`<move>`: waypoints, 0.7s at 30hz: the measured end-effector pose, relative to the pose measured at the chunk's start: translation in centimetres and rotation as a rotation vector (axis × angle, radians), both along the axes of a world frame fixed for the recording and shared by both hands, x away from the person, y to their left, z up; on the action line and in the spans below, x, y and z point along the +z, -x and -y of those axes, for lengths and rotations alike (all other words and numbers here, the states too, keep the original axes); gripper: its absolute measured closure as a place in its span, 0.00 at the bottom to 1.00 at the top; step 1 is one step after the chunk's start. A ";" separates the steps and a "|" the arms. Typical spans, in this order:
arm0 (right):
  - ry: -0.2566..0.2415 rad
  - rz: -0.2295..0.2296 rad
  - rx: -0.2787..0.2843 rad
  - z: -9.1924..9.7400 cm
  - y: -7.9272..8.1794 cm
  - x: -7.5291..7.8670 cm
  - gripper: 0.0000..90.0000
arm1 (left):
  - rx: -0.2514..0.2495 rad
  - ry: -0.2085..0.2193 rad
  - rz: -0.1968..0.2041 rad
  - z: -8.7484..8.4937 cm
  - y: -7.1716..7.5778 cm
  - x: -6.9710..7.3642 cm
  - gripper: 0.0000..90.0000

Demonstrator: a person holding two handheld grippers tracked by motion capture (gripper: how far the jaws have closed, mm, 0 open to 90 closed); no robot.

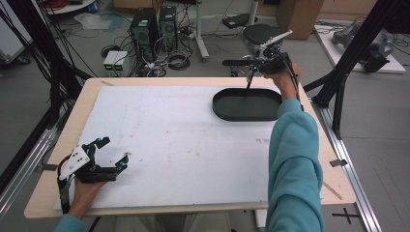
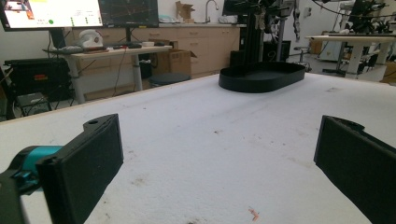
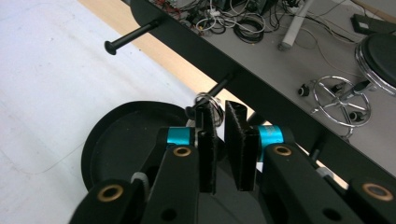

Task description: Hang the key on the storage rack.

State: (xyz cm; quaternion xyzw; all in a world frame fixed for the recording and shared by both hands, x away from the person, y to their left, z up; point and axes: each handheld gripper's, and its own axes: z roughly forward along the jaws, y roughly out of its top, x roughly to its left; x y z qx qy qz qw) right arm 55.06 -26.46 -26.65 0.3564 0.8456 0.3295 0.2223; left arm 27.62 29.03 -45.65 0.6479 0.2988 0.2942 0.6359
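- Overhead, the surface [image 1: 309, 191] is a pale wooden top under a white sheet [image 1: 183, 145], scuffed and lightly stained.
- A black oval tray [image 1: 227, 112] sits at the far right of the sheet, its long axis running left to right across the surface; in the left gripper view it [image 2: 247, 84] lies far ahead, well apart from that gripper.
- A black rack bar [image 3: 201, 49] with pegs crosses the right gripper view diagonally, above the tray's far edge [image 3: 100, 135]; one peg [image 3: 133, 35] juts out towards the sheet.
- A second peg [image 3: 219, 88] carries a small metal ring [image 3: 208, 100], which hangs at its end, just past the jaw tips.
- The right hand-held gripper [image 3: 218, 109] sits raised over the tray's far edge, with its jaws drawn close, leaving a narrow slot; the ring touches or sits between the tips, but I cannot tell whether it is gripped.
- From above, that gripper [image 1: 254, 70] is at the surface's far right edge, held by a hand in a teal sleeve [image 1: 295, 159].
- The left hand-held gripper [image 1: 112, 152] rests low at the near left of the sheet, jaws spread wide with nothing between them; its two black pads [image 2: 84, 163] frame bare sheet.
- Beyond the surface stand computer towers [image 1: 154, 26], tangled cables [image 1: 169, 60] and a round stool [image 1: 261, 36] on the floor.
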 end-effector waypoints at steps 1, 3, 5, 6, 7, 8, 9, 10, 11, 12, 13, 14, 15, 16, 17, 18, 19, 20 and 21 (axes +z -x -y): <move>-0.007 0.000 -0.003 0.0 0.0 0.0 0.89 | 0.000 0.000 -0.001 0.0 0.0 0.0 0.02; -0.005 0.006 -0.008 0.1 0.0 0.0 0.87 | 0.000 -0.001 0.000 0.0 0.0 0.0 0.02; 0.001 0.010 -0.021 0.0 0.0 0.0 0.81 | 0.000 0.000 0.000 0.0 0.0 0.0 0.02; 0.001 0.010 -0.021 0.0 0.0 0.0 0.81 | 0.000 -0.001 0.000 0.0 0.0 0.0 0.02; 0.008 0.016 -0.033 0.0 -0.1 -0.1 0.78 | 0.000 0.000 -0.001 0.0 0.0 0.0 0.02; 0.008 0.016 -0.033 0.0 -0.1 -0.1 0.78 | 0.000 -0.001 0.000 0.0 0.0 0.0 0.02; 0.014 0.022 -0.037 0.0 -0.1 -0.1 0.77 | 0.000 0.000 0.000 0.0 0.0 0.0 0.02; 0.022 0.029 -0.047 -0.1 -0.1 -0.2 0.75 | 0.000 -0.001 0.000 0.0 0.0 0.0 0.02; 0.031 0.032 -0.051 -0.2 0.0 -0.2 0.74 | 0.000 0.000 -0.001 0.0 0.0 0.0 0.02; 0.047 0.039 -0.052 -0.2 -0.1 -0.2 0.73 | 0.001 -0.001 0.000 0.0 0.0 0.0 0.02; 0.062 0.046 -0.056 -0.3 -0.1 -0.3 0.71 | 0.000 -0.003 0.001 0.0 0.0 0.0 0.02; 0.069 0.046 -0.061 -0.4 -0.1 -0.3 0.70 | -0.001 -0.002 0.000 0.0 0.0 0.0 0.02; 0.071 0.047 -0.063 -0.4 -0.1 -0.3 0.70 | 0.000 -0.003 0.000 0.0 0.0 0.0 0.02; 0.072 0.049 -0.064 -0.5 -0.1 -0.4 0.69 | 0.000 -0.003 0.000 0.0 0.0 0.0 0.02; 0.073 0.050 -0.064 -0.5 -0.1 -0.4 0.69 | -0.001 -0.002 0.000 0.0 0.0 0.0 0.02; 0.076 0.052 -0.062 -0.5 -0.1 -0.4 0.69 | -0.001 -0.002 0.000 0.0 0.0 0.0 0.02; 0.082 0.052 -0.063 -0.5 -0.1 -0.4 0.68 | -0.001 -0.002 0.000 0.0 0.0 0.0 0.02; 0.086 0.054 -0.061 -0.5 -0.1 -0.4 0.67 | 0.000 -0.003 0.001 0.0 0.0 0.0 0.02; 0.098 0.059 -0.056 -0.5 -0.1 -0.5 0.65 | -0.002 -0.002 0.000 0.0 0.0 0.0 0.02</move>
